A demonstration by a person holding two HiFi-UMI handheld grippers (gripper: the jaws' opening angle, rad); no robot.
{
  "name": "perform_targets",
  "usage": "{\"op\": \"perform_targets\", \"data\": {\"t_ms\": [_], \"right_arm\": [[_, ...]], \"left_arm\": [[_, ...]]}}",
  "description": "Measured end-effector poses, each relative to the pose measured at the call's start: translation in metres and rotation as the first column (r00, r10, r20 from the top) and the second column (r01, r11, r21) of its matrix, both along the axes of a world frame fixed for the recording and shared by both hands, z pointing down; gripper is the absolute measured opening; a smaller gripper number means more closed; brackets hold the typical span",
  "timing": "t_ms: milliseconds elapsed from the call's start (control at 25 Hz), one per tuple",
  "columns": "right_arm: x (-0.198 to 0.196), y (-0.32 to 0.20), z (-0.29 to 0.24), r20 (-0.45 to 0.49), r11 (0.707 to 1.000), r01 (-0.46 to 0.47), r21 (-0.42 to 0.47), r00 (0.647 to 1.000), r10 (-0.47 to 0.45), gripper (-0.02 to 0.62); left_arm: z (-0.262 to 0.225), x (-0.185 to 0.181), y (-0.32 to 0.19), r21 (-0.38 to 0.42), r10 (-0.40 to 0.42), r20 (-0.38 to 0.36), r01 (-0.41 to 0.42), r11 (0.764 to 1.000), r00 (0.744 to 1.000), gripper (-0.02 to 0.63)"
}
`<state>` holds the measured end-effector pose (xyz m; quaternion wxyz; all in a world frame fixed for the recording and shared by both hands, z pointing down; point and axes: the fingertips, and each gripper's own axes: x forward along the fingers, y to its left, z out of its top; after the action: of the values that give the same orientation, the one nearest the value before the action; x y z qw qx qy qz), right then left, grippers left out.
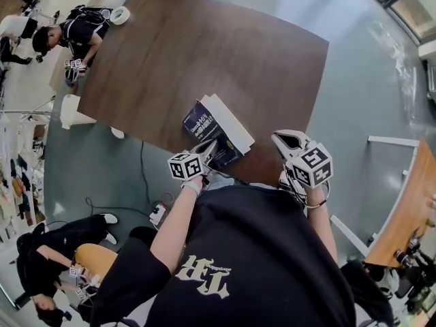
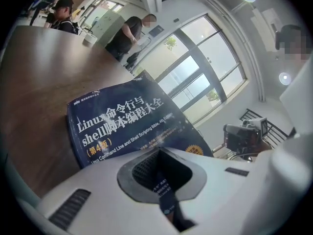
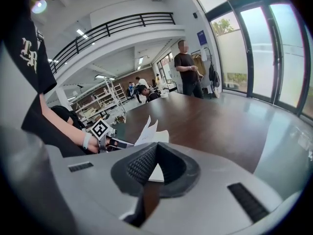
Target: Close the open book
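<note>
**Open book gripped by its cover at the 6 o'clock edge of the surface**

The book [image 1: 212, 132] is seen lying at the 6 o'clock edge of the brown surface [image 1: 204, 53], white pages fanned upward. Its dark blue cover (white title lettering on its face) is pinched by the left tongs [image 1: 206, 148], the cover's edge being caught between the jaws. The right tongs [image 1: 289, 140] are held at the book's 3 o'clock, apart from it, pressed together on nothing.

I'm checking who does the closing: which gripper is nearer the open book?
Left. The left gripper is at the near edge of the book, jaws closed on its blue cover. The right gripper hovers off to the right, apart from it.
</note>
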<state>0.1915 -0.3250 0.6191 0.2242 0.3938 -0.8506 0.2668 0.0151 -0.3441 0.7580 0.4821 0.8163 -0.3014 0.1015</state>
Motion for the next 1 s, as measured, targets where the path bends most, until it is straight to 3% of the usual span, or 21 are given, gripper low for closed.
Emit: {"op": "perform_targets", "data": {"t_ms": [520,840,1000], "right_arm": [[0.035,0.039,0.006,-0.028,0.974,-0.226,-0.035,0.974,0.225,-0.012],[0.047,0.056,0.009,-0.027,0.938,-0.344,-0.046,0.939,0.343,-0.012],[0.046,0.064,0.010,-0.030,0.927,-0.372,-0.056,0.928,0.371,-0.012]], "left_arm": [[0.039,0.040,-0.017,-0.095,0.216,0.098,-0.207,0.974,0.972,0.005],[0.068,0.059,-0.020,-0.254,0.338,0.171,-0.290,0.923,0.926,0.005],[0.071,0.080,-0.029,-0.310,0.357,0.129,-0.304,0.901,0.925,0.005]]}}
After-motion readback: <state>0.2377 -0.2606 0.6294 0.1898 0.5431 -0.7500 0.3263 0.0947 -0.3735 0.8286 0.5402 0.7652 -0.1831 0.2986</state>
